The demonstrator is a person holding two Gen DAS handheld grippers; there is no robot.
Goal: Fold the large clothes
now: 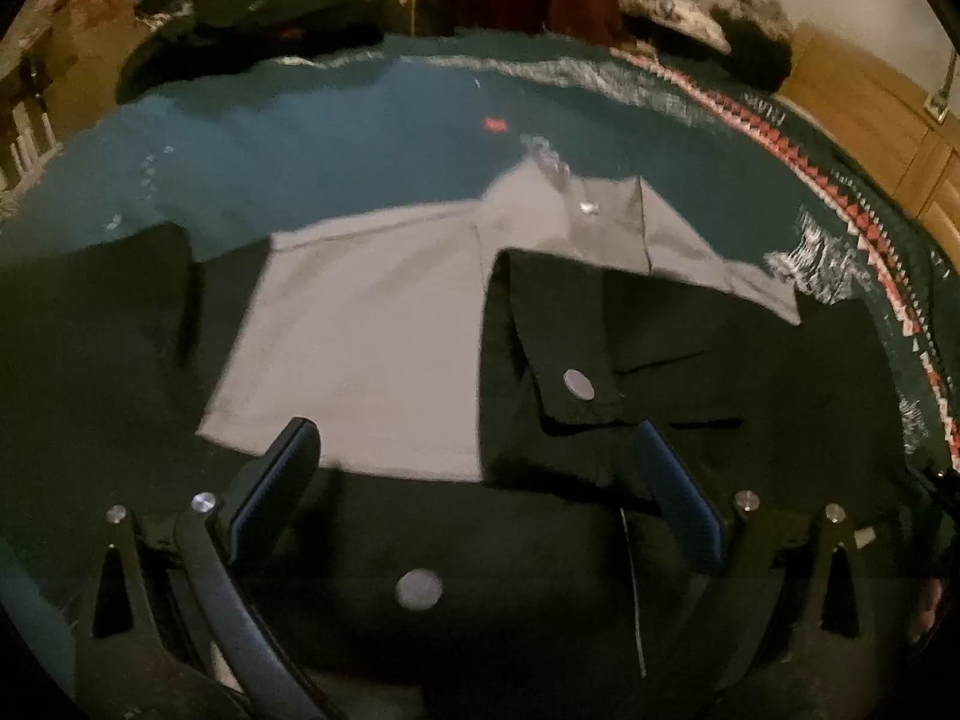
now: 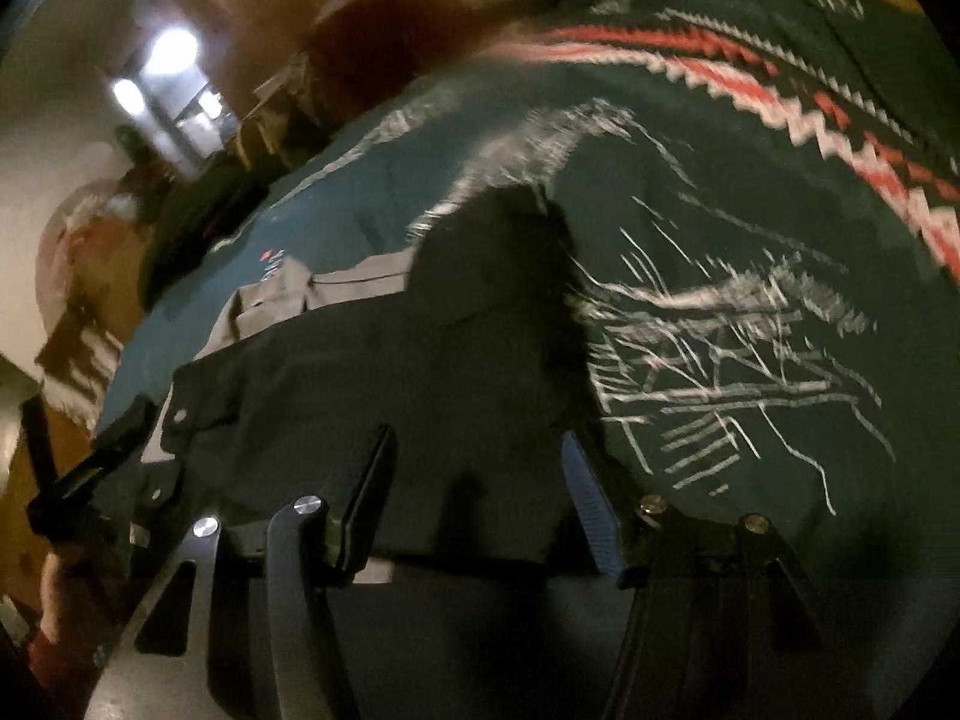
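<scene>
Fingers (image 1: 300, 468) of the left gripper (image 1: 474, 474) stand wide apart with nothing between them, poised over the dark jacket (image 1: 720, 372). Fingers (image 2: 366, 492) of the right gripper (image 2: 480, 498) are likewise spread wide and hold nothing; whether the tips touch the cloth cannot be told. The jacket lies spread on a teal blanket (image 1: 336, 138) that covers the work surface. Its grey lining (image 1: 360, 330) is turned up and exposed between two dark panels; a dark flap with a metal snap (image 1: 577, 384) lies folded over the lining's right edge, and a second snap (image 1: 419, 588) shows on the near hem, between the left gripper's fingers. From the right wrist view the jacket's dark outer face (image 2: 360, 372) fills the middle, with the grey collar area (image 2: 282, 294) beyond it. A red-and-white zigzag border (image 2: 780, 96) and white line markings (image 2: 720, 348) run across the blanket to the right. Other heaped clothes (image 1: 252, 30) lie at the blanket's far edge.
</scene>
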